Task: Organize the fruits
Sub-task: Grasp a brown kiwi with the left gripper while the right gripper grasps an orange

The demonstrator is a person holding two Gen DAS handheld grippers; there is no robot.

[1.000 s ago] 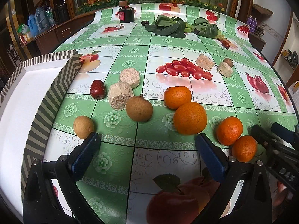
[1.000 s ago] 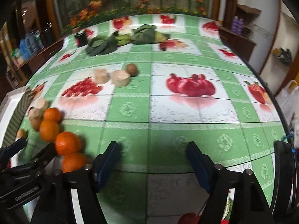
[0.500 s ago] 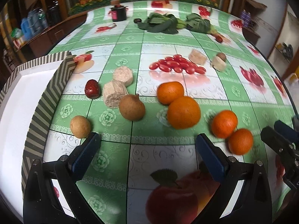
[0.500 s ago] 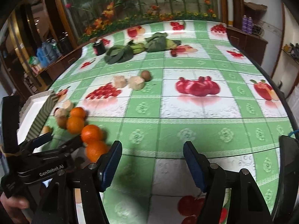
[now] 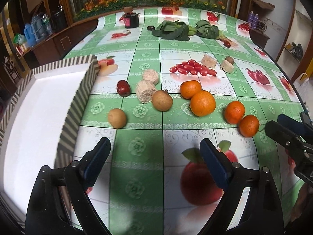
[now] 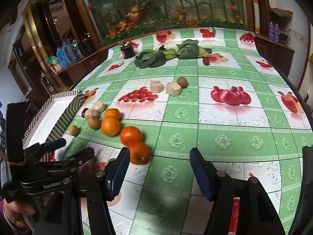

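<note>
Several oranges lie in a loose row mid-table: two touching (image 5: 203,103) and another pair (image 5: 249,125) to their right. Left of them sit two brown round fruits (image 5: 162,103), a red date (image 5: 123,87) and two beige cut pieces (image 5: 145,94). A white tray with a striped rim (image 5: 84,90) stands at the left. My left gripper (image 5: 154,144) hovers in front of the fruit, its jaws closing with nothing between them. My right gripper (image 6: 159,152) is just right of the nearest orange (image 6: 139,152), its jaws also closing on nothing.
Leafy greens (image 5: 176,30) and a dark jar (image 5: 131,20) lie at the far end. Two more beige pieces (image 5: 209,61) and a small brown fruit (image 5: 228,60) sit behind a printed tomato picture. The table's edge curves away at the right.
Both grippers have drawn back and risen a little from the fruit, so more tablecloth shows in front. The right gripper's jaws have narrowed. No fruit has moved.
</note>
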